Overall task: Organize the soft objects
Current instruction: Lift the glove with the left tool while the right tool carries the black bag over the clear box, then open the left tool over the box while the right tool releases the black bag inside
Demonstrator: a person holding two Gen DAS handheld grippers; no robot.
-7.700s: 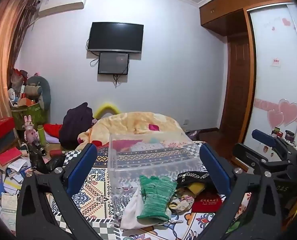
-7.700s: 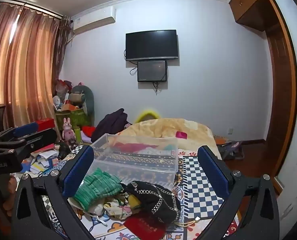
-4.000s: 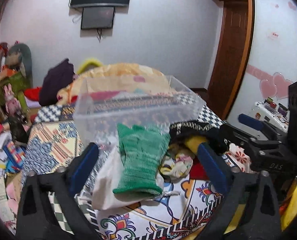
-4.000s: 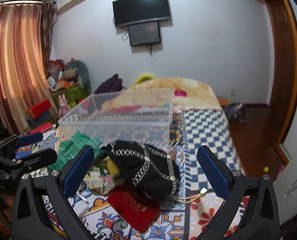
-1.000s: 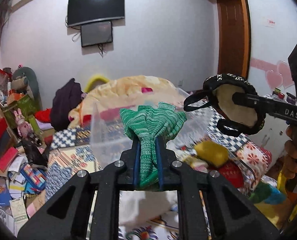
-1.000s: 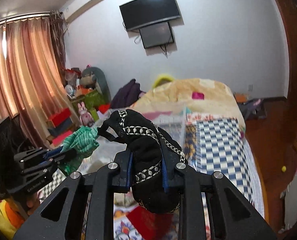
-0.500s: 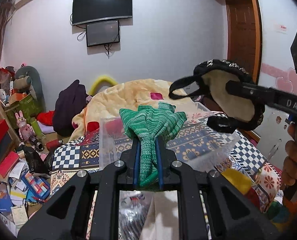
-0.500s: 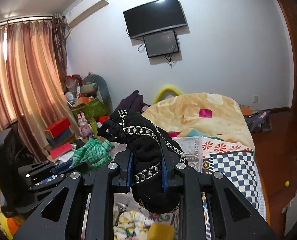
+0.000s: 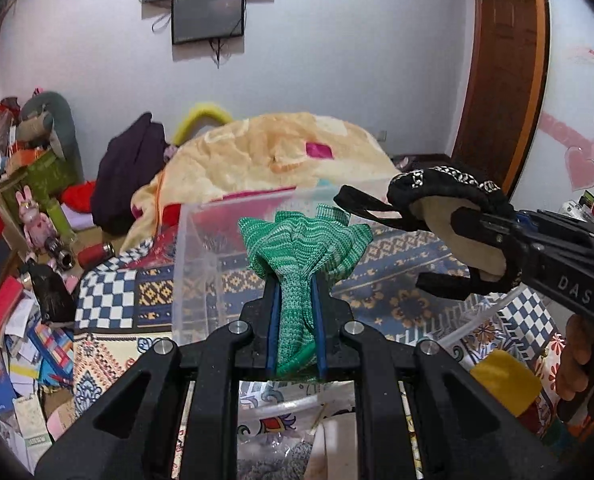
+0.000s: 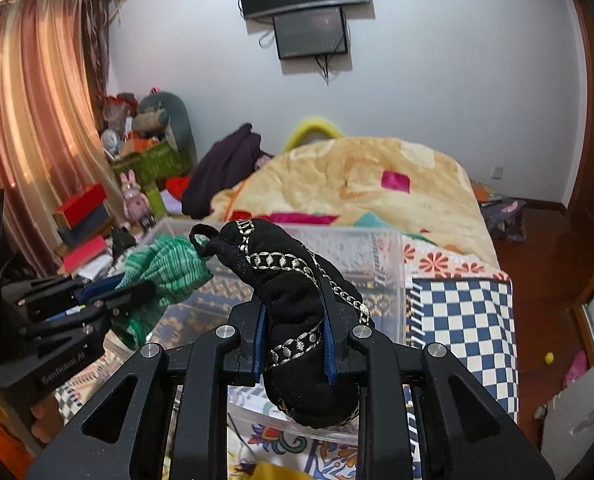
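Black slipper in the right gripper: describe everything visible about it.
The black slipper is soft dark fabric trimmed with silver chain-pattern braid, with a small loop at its far end. The left wrist view shows a beige inner sole. The right gripper is shut on its middle, holding it in the air above the clear plastic bin. It hangs beside the green knit glove; whether they touch is unclear.

Left gripper [image 9: 295, 312], right gripper [image 10: 293, 334]: jaws clamped, both raised, side by side.
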